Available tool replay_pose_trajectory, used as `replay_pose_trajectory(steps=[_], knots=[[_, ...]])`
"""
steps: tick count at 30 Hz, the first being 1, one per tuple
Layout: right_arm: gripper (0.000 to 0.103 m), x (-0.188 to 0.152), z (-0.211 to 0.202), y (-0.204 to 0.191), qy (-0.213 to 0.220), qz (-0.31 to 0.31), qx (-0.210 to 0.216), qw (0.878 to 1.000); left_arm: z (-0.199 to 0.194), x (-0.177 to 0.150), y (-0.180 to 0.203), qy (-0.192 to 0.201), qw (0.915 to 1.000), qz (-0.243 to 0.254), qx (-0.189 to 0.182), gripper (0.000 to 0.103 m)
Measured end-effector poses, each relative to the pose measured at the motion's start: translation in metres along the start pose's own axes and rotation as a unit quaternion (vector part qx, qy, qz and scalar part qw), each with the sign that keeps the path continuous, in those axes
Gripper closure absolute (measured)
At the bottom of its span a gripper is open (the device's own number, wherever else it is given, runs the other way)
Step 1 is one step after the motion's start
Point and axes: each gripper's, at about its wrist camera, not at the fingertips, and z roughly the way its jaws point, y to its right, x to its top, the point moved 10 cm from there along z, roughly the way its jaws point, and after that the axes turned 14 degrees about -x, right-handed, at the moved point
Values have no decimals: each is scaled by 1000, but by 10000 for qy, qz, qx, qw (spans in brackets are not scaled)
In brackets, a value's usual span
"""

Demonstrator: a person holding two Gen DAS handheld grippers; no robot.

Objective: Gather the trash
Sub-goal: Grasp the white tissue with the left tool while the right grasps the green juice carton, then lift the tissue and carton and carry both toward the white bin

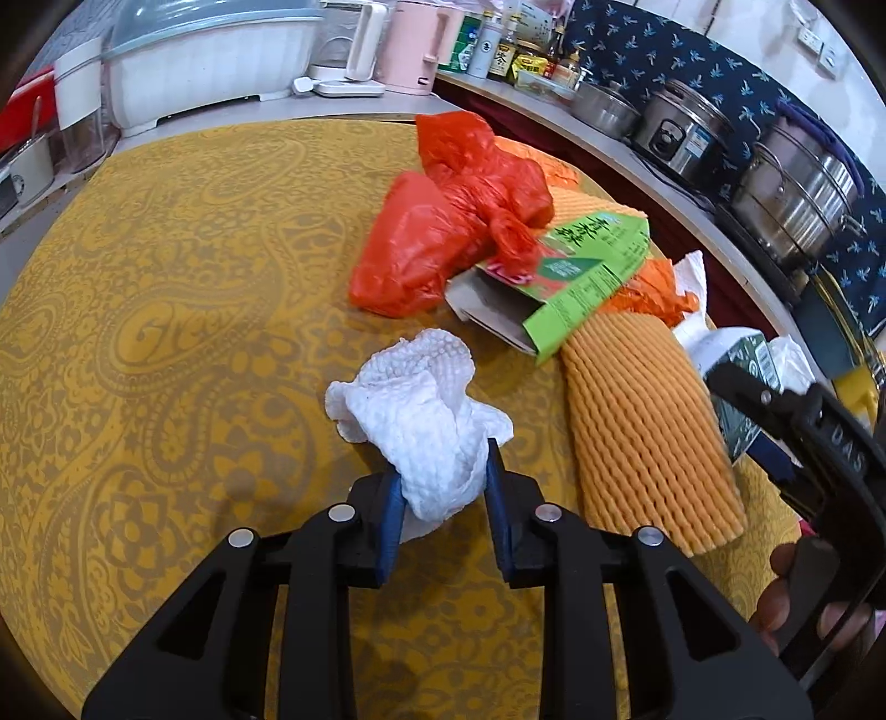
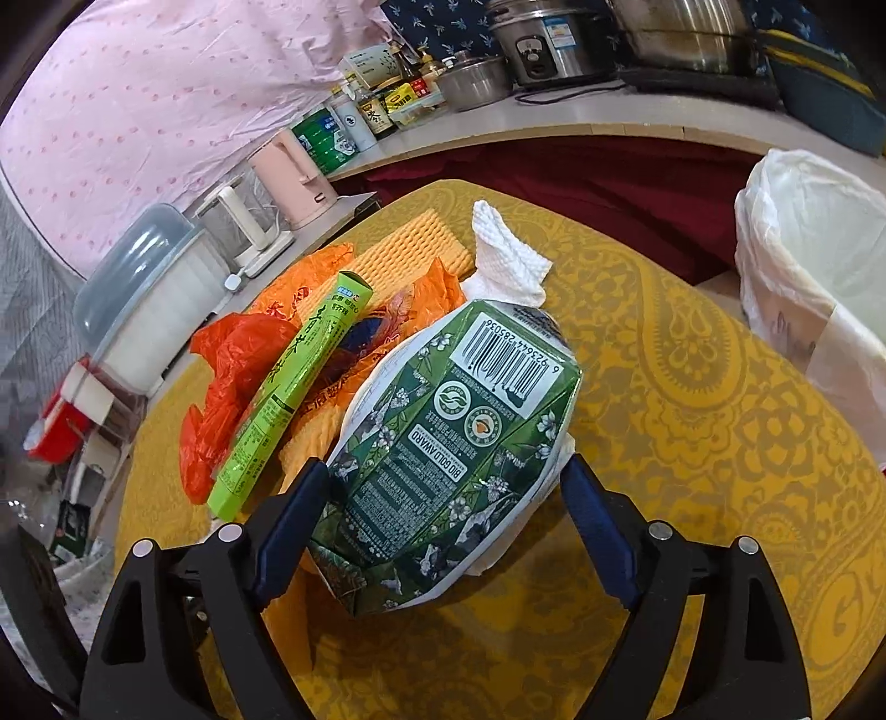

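My left gripper [image 1: 440, 487] is shut on a crumpled white paper towel [image 1: 421, 421] that rests on the yellow tablecloth [image 1: 183, 310]. Beyond it lie a red plastic bag [image 1: 443, 221], a flattened green box [image 1: 576, 271] and an orange foam net sleeve [image 1: 642, 426]. My right gripper [image 2: 443, 498] is shut on a crushed green carton [image 2: 448, 443], pads touching both sides. Another white paper towel [image 2: 506, 260] lies behind the carton. The right gripper also shows at the right edge of the left wrist view [image 1: 775, 437].
A bin lined with a white bag [image 2: 803, 266] stands off the table's right side. Kettles [image 1: 410, 44], a covered dish rack [image 1: 205, 61], bottles and steel pots [image 1: 797, 194] line the counters behind the table.
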Motion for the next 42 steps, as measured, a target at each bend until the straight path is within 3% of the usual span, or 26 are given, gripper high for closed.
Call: replay_pose_trajectory(steps=[3,7,12,18,26,34,42], knots=[[29,1,0,-1,-75,53,142,9999,1,-3,5,-29,10000,35,-12,78],[57,6,-11,-6,66,-35,323,9995,1,-6,12,-63,9999,84,-33,78],[73,12,-24,-11,141,-89,584,9982,2,-12,24,-116,9998,144,-78,78],[79,11,-42,-11,202,-216,680,9972,-5,-17,38,-129,9995,207,-186,78],[81,13,-83,13,548,-657,26,9963,-14,-27,58,-148,9990,336,-273,78],[79,-2,-87,34,346,-755,-183,9964,-15,-40,64,-224,9988,374,-240,78],[76,-5,-91,40,265,-564,-27,9981,-17,-47,62,-280,9987,370,-189,78]])
